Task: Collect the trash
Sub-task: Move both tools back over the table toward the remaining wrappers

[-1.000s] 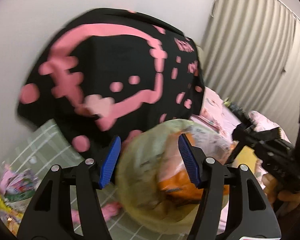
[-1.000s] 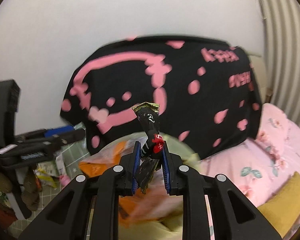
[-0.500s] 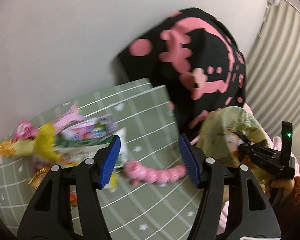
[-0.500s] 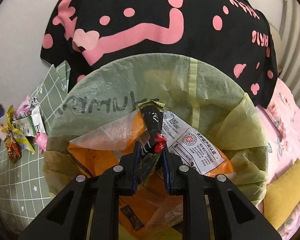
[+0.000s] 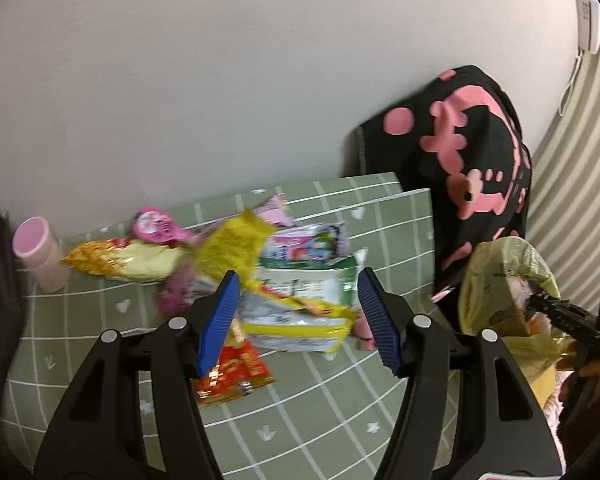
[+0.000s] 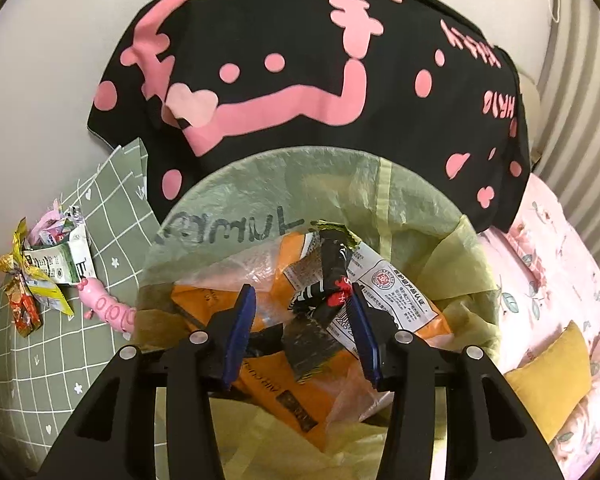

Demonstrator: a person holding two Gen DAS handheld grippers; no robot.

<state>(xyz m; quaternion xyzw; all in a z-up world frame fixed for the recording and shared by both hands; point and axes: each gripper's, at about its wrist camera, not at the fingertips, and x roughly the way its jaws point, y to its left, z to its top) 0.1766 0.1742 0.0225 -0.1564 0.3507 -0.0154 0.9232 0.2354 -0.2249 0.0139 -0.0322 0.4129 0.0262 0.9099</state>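
Note:
A heap of snack wrappers lies on the green checked cloth; it also shows in the right wrist view. My left gripper is open and empty, just above the heap. My right gripper is open over the bin lined with a yellow-green bag. A black wrapper lies between its fingers, loose on the orange bags inside the bin. The bin also shows at the right of the left wrist view.
A black cloth with pink print hangs behind the bin. A pink cup stands at the left by the wall. A pink toy lies beside the bin. Pink bedding and a yellow cushion lie at the right.
My right gripper has opened and let go of the black wrapper into the bin. My left gripper has swung left from the bin to over the wrapper heap.

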